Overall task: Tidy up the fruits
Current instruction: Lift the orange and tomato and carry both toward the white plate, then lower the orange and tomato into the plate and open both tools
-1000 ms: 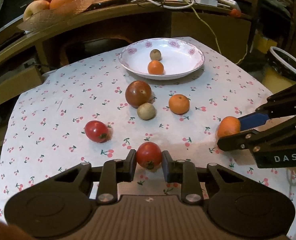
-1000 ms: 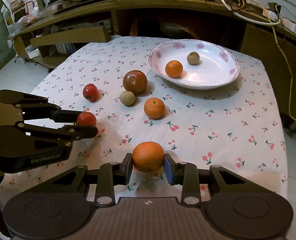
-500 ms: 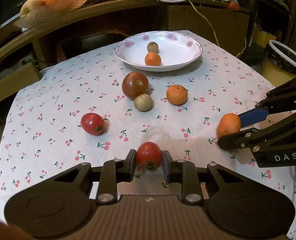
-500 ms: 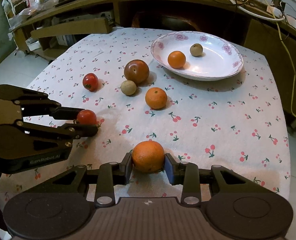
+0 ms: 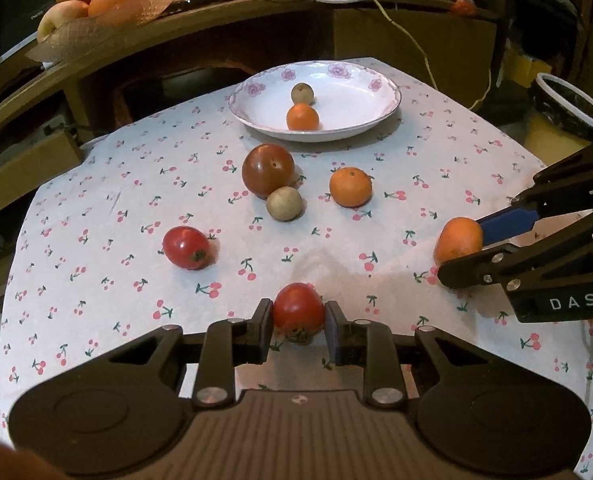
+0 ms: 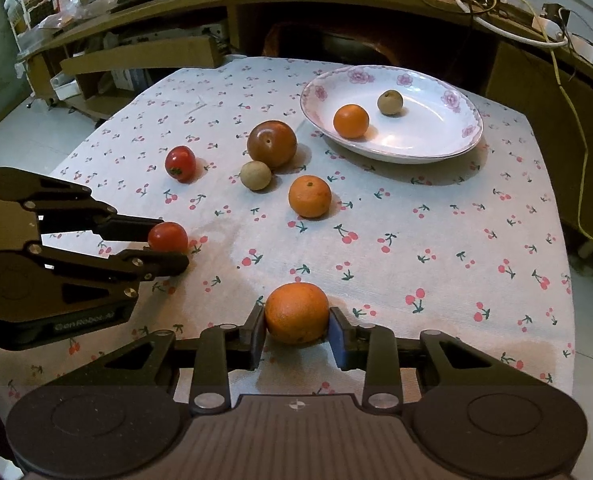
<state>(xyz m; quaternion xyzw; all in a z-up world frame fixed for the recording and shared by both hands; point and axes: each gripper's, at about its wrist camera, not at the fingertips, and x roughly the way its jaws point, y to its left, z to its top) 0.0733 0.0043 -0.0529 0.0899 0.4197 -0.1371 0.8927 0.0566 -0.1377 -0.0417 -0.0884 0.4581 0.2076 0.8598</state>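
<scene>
1. Left wrist view: the left tongs [image 5: 298, 322], angled down at the worktop [image 5: 96, 208], are clamped on a red tomato [image 5: 297, 309] at the near edge; the right tongs reach in from the right.
2. Right wrist view: the right tongs [image 6: 296, 332], pitched downward and just closing tighter, grip an orange [image 6: 296, 313] near the front edge, well short of the plate [image 6: 448, 148].

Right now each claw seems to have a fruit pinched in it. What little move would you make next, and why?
Probably lift both a little. The left gripper is shut on a red tomato and the right gripper on an orange, both low over the tablecloth. The flowered plate, holding two fruits, likely comes next.
</scene>
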